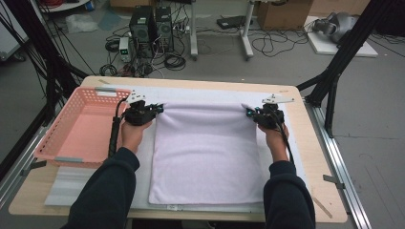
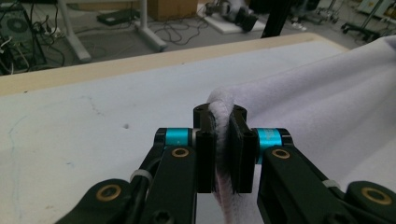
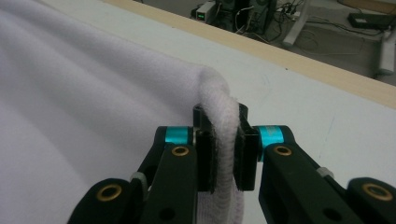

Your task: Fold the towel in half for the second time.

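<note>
High view: a wooden table (image 1: 315,157) carries a white mat (image 1: 67,183), and on the mat lies a pale lilac towel (image 1: 205,157), spread flat from the near edge to the far side, in the middle of the table. Left of the towel sits a pink basket (image 1: 81,129), its far rim level with the towel's far edge. The left gripper (image 1: 155,109) clamps the towel's far left corner, jaws pressed tight on the bunched cloth (image 2: 224,140). The right gripper (image 1: 250,112) pinches the far right corner the same way, a thick fold squeezed between its pads (image 3: 226,140).
</note>
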